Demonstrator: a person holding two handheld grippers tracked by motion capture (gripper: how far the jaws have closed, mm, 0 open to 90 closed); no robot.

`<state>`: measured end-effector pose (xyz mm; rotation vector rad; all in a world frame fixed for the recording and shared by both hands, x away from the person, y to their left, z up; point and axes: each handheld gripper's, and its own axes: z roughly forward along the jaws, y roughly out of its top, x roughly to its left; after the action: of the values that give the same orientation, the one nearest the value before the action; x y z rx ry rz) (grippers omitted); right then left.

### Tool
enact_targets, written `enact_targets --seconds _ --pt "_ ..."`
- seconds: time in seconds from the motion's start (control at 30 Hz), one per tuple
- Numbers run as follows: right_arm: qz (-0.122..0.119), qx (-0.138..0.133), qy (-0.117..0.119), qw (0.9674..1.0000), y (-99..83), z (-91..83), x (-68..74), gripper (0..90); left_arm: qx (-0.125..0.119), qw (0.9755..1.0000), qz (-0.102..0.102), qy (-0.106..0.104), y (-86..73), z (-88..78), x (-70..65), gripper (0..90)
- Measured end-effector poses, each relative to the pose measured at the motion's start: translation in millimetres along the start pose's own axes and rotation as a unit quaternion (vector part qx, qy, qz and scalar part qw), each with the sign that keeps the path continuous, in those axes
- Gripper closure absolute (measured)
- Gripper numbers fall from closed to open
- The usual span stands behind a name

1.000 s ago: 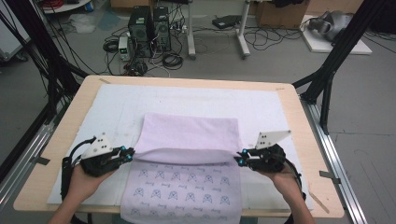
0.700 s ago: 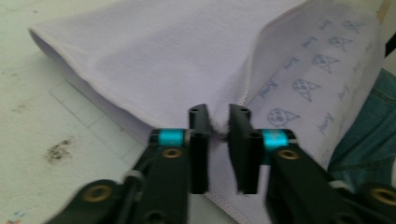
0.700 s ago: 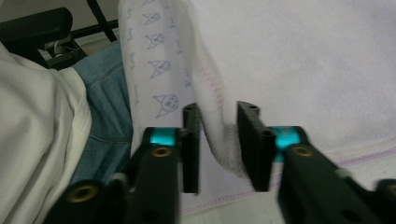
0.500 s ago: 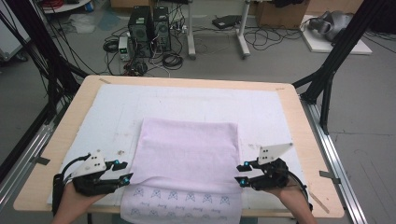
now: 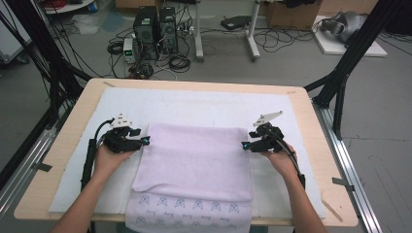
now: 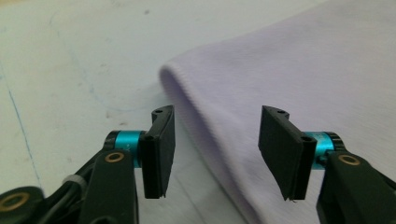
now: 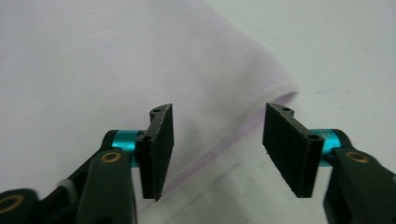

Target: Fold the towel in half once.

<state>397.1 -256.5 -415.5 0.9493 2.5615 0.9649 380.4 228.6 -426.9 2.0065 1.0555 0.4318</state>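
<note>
The pale lilac towel point(image 5: 194, 162) lies folded flat, its patterned end overhanging the table's near edge.

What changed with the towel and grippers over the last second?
Both grippers let go of the near fold of the lilac towel and moved up its sides to the far corners. The left gripper and right gripper have just been opening; each stands open over a towel edge without pinching it. The towel stays folded in place on the white mat.
</note>
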Motion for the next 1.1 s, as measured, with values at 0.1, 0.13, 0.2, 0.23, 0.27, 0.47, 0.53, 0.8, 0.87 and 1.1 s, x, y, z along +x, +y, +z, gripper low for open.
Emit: enact_targets --seconds 0.1,0.13,0.2,0.23,0.27,0.47,0.53,0.8,0.87,1.1 --pt "0.028 0.001 -0.012 0.9995 -1.9 13.4 -12.6 35.3 0.018 0.9998 0.0 0.001 2.4 16.6 4.1 41.9" --pt "0.038 -0.002 -0.008 0.9993 -2.7 17.4 -16.1 35.0 0.02 0.9998 -0.003 0.005 2.2 21.4 4.3 41.7" --pt "0.049 -0.004 0.0 0.9988 -3.1 23.9 -20.0 35.2 0.03 0.9995 -0.009 0.005 0.5 29.6 4.2 42.0" --pt "0.048 -0.001 0.003 0.9988 -2.2 27.5 -20.1 36.6 0.024 0.9996 -0.007 0.009 0.0 31.2 2.9 42.1" --pt "0.045 -0.005 0.003 0.999 -1.6 29.5 -19.1 38.7 0.02 0.9997 -0.007 0.012 0.4 31.9 1.9 43.1" --pt "0.036 -0.003 0.03 0.9989 7.0 32.3 -14.2 80.3 0.015 0.9996 0.022 -0.01 2.3 33.0 -3.8 83.0" --pt "0.035 0.005 0.028 0.999 12.4 32.2 -13.4 83.3 0.023 0.9995 0.021 -0.005 6.5 33.3 -3.4 84.7" --pt "0.019 -0.038 -0.036 0.9984 59.4 -0.7 -27.2 84.9 -0.044 0.9964 0.03 0.066 63.7 11.1 2.2 85.7" --pt "0.013 -0.054 -0.047 0.9973 75.5 -14.8 -32.9 84.9 -0.062 0.9952 0.032 0.068 82.3 -0.4 5.9 85.6" --pt "-0.009 -0.103 -0.082 0.9912 120.1 -49.2 -47.5 59.4 -0.067 0.9907 0.033 0.113 120.7 -20.2 22.3 63.9"
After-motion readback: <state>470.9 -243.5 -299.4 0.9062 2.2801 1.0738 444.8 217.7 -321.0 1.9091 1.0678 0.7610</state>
